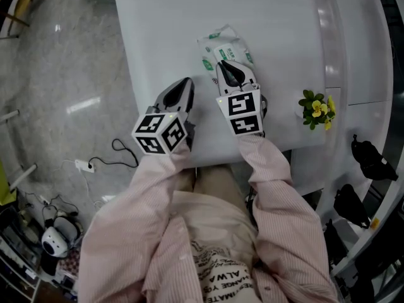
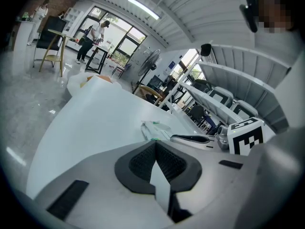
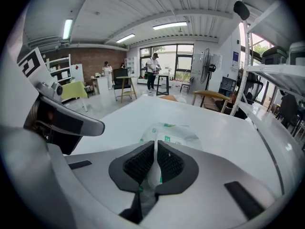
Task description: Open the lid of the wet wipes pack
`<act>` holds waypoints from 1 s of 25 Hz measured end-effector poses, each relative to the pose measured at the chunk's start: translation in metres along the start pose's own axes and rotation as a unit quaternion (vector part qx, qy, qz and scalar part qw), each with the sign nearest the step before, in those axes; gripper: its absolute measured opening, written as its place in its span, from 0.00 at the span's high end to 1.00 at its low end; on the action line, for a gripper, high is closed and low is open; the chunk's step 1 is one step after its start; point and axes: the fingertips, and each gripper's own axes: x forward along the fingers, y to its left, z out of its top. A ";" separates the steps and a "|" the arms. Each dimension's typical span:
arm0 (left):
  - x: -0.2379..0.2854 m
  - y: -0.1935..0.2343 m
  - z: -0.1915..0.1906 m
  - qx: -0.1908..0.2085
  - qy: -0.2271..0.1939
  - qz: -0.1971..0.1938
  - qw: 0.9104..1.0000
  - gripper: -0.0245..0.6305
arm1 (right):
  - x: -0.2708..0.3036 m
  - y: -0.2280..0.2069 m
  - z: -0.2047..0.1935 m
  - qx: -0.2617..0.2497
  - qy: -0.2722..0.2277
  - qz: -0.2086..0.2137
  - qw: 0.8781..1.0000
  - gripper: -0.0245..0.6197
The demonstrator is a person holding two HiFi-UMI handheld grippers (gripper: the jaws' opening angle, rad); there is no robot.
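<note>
The wet wipes pack (image 1: 226, 47), white with green print, lies on the white table (image 1: 164, 30) a little right of the middle. My right gripper (image 1: 229, 66) is at the pack's near end, shut on its near edge. In the right gripper view the pack (image 3: 175, 134) stretches away from the jaws (image 3: 156, 152), and a thin white fold of it is pinched between the dark pads. My left gripper (image 1: 184, 84) hovers over bare table to the left of the pack, shut with nothing in it. In the left gripper view its pads meet (image 2: 156, 146), and the pack (image 2: 156, 128) lies ahead to the right.
A small pot of yellow flowers (image 1: 317, 109) stands near the table's right edge. White curved shelving (image 1: 360, 49) runs along the right. On the grey floor to the left lie a power strip and cable (image 1: 85, 165). People and chairs (image 3: 121, 85) are far off in the room.
</note>
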 end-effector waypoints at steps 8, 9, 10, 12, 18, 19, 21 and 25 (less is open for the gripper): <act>-0.001 -0.003 0.004 0.006 -0.004 -0.001 1.000 0.96 | -0.008 -0.008 0.002 0.041 -0.007 -0.010 0.999 0.95; -0.001 -0.004 0.005 0.007 -0.004 -0.001 1.000 0.96 | -0.010 -0.010 0.001 0.052 -0.009 -0.009 0.999 0.96; 0.000 -0.004 0.006 0.007 -0.005 -0.001 1.000 0.96 | -0.010 -0.012 0.001 0.061 -0.012 -0.009 0.998 0.96; 0.000 -0.005 0.007 0.009 -0.006 -0.001 1.000 0.96 | -0.011 -0.013 0.002 0.072 -0.018 -0.010 0.997 0.96; 0.003 -0.009 0.011 0.013 -0.007 -0.003 1.000 0.96 | -0.021 -0.024 0.016 0.090 -0.053 -0.031 0.994 0.96; 0.004 -0.009 0.011 0.013 -0.007 -0.004 1.000 0.96 | -0.023 -0.029 0.019 0.094 -0.059 -0.035 0.993 0.96; 0.005 -0.010 0.011 0.012 -0.007 -0.004 1.000 0.96 | -0.027 -0.036 0.021 0.104 -0.066 -0.036 0.992 0.96; 0.007 -0.016 0.012 0.015 -0.007 -0.009 1.000 0.96 | -0.033 -0.047 0.024 0.115 -0.074 -0.043 0.990 0.96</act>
